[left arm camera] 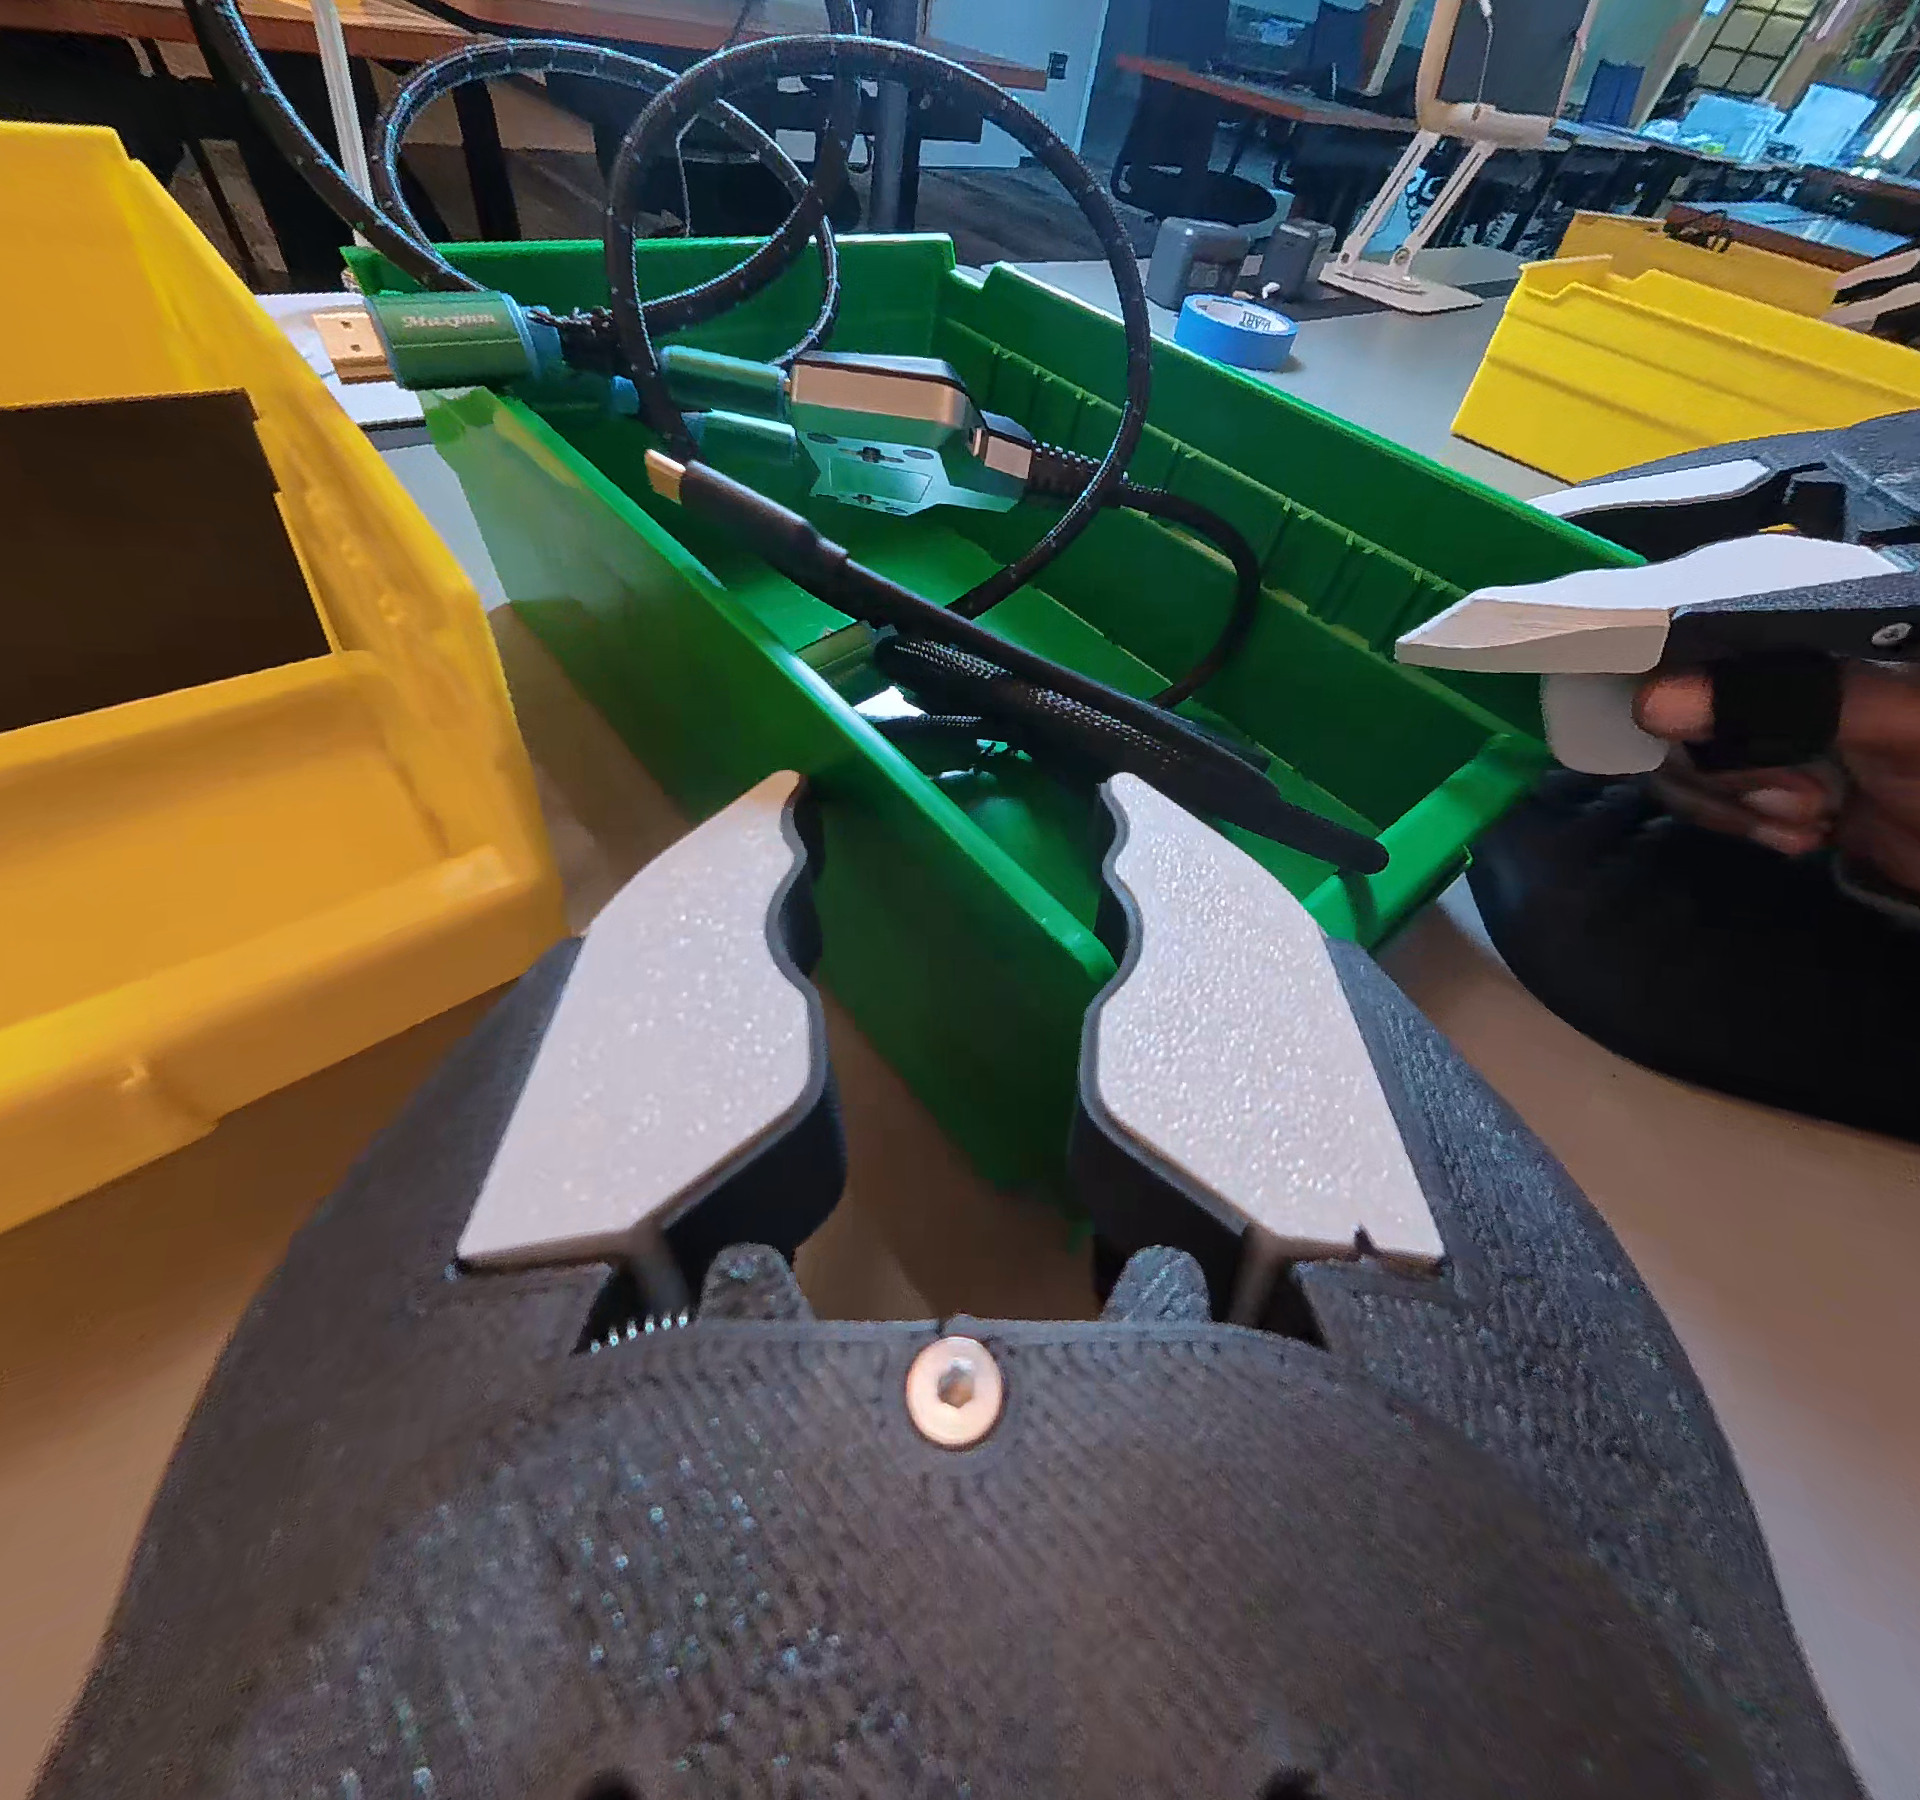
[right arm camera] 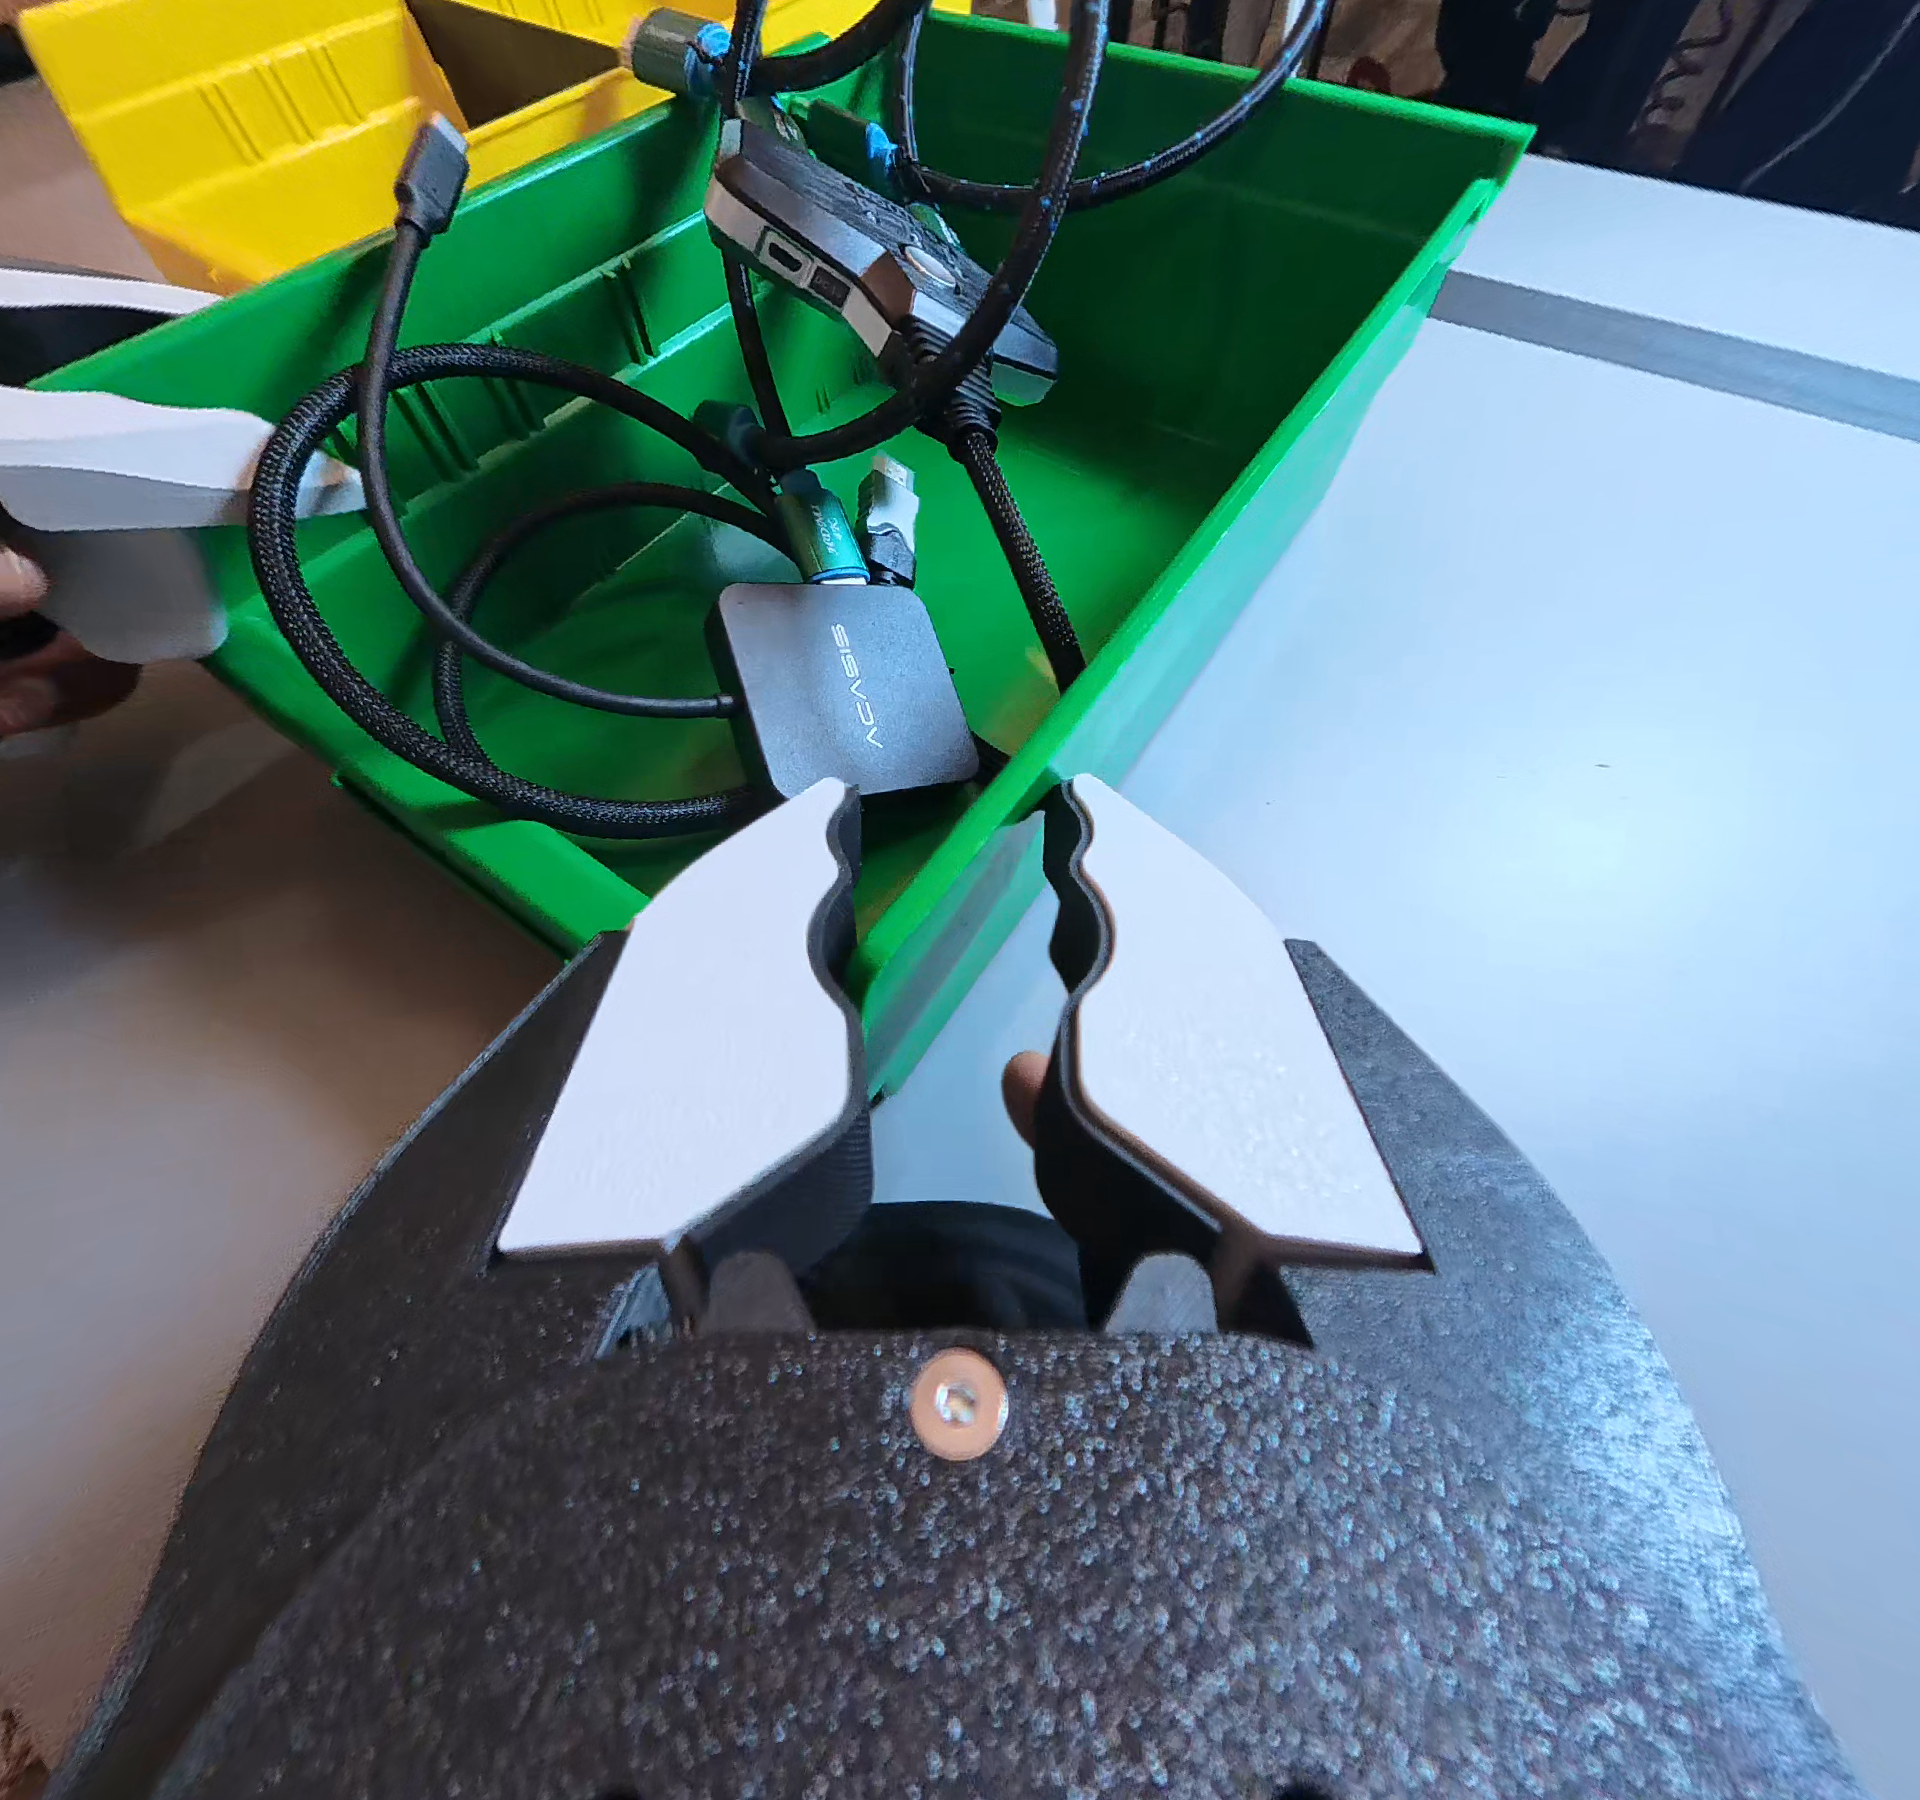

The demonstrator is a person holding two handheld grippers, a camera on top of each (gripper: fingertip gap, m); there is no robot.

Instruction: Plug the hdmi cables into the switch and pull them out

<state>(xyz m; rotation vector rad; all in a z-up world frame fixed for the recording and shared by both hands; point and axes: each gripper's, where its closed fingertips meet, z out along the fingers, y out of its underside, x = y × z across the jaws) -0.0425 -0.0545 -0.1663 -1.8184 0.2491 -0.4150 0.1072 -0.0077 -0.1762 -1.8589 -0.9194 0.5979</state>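
A green bin (left arm camera: 644, 607) holds a tangle of black braided HDMI cables (left arm camera: 1039, 670). A silver HDMI switch (left arm camera: 883, 420) lies among them at the far end; it also shows tilted in the right wrist view (right arm camera: 862, 264). A green-shelled HDMI plug (left arm camera: 447, 342) rests loose on the bin's far left rim. A grey square adapter box (right arm camera: 847, 690) lies at the near end with a green plug (right arm camera: 821, 540) at its edge. My left gripper (left arm camera: 951, 789) is open and empty, astride the bin's near corner. My right gripper (right arm camera: 956, 794) is open and empty over the bin's side wall.
A big yellow bin (left arm camera: 208, 867) with a black divider stands close on the bin's left. Another yellow bin (left arm camera: 1662, 368) and a blue tape roll (left arm camera: 1236, 332) sit farther off on the table. A hand (left arm camera: 1766, 784) holds the right gripper.
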